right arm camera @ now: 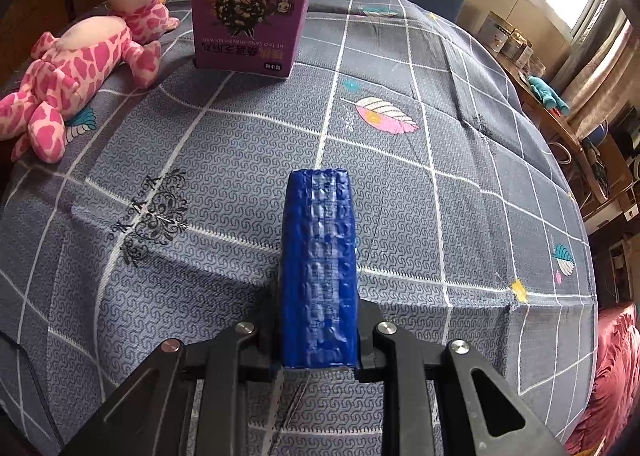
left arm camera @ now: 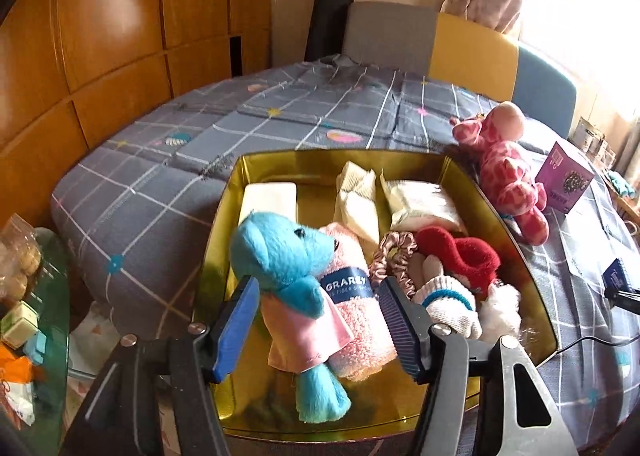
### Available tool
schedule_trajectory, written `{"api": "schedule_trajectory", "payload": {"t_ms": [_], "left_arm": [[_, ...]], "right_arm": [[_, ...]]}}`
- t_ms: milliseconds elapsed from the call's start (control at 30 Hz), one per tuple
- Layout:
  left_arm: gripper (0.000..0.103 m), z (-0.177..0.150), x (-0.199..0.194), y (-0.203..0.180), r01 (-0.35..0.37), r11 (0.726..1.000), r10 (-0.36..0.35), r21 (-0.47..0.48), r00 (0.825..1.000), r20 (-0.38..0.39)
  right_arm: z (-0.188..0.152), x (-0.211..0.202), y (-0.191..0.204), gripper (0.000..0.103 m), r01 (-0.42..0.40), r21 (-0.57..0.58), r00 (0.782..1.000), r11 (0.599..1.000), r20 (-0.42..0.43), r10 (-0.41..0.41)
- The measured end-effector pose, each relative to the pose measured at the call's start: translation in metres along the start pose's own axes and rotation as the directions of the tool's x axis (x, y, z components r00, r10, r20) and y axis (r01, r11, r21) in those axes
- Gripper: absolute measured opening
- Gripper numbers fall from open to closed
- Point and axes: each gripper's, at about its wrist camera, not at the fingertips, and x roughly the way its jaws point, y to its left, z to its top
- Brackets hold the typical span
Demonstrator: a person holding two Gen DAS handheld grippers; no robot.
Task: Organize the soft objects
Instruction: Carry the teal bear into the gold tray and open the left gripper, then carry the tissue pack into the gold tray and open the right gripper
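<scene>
Left wrist view, step in hand: the blue bear (left arm camera: 288,280) lies in the gold box (left arm camera: 224,223), its head toward 11 o'clock and its feet toward 6 o'clock; the placing step looks to be at its end.
Left wrist view, gripper: the left gripper (left arm camera: 318,320) is released, its pads standing clear on either side of the bear's pink shirt and pressing on nothing.
Left wrist view, box contents: a pink towel (left arm camera: 356,296) lies just beside the bear at 3 o'clock; a scrunchie (left arm camera: 390,256), a red plush piece (left arm camera: 460,252) and a white sock (left arm camera: 448,302) sit further toward 3 o'clock; pale folded cloths fill the far end at 12 o'clock.
Left wrist view, still outside: the pink giraffe (left arm camera: 508,171) rests on the desk (left arm camera: 160,159) at 2 o'clock, against the box's outer wall.
Right wrist view, gripper: the right gripper (right arm camera: 318,191) is clenched on nothing, pads together, over bare cloth of the desk.
Right wrist view, next thing: the pink giraffe (right arm camera: 76,67) lies at 10 o'clock, well apart from the gripper.
Right wrist view, obstacle: a purple carton (right arm camera: 248,15) stands just beside the giraffe's head at 12 o'clock.
Next move, judged: lift the left gripper clear without catching the shirt; the giraffe is likely next, and reaching it calls for opened pads and a path that avoids the carton.
</scene>
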Motion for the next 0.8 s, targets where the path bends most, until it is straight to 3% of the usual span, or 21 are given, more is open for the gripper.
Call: {"api": "schedule_trajectory", "payload": {"t_ms": [233, 400, 633, 800], "left_arm": [[0.064, 0.001, -0.007, -0.001, 0.000, 1.000, 0.000, 0.005, 1.000, 0.012], [0.065, 0.001, -0.008, 0.000, 0.000, 1.000, 0.000, -0.003, 1.000, 0.014], [0.065, 0.002, -0.011, 0.002, 0.003, 1.000, -0.003, -0.008, 1.000, 0.025], [0.066, 0.002, -0.012, 0.003, 0.003, 1.000, -0.003, -0.010, 1.000, 0.029]], "right_arm": [[-0.002, -0.021, 0.025, 0.023, -0.097, 0.010, 0.995, 0.995, 0.038, 0.097], [-0.006, -0.044, 0.060, 0.023, -0.182, -0.049, 0.980, 0.982, 0.074, 0.185], [-0.001, -0.070, 0.092, 0.023, -0.202, -0.104, 0.972, 0.974, 0.104, 0.212], [0.004, -0.110, 0.114, 0.023, -0.396, -0.149, 0.903, 0.906, 0.117, 0.413]]}}
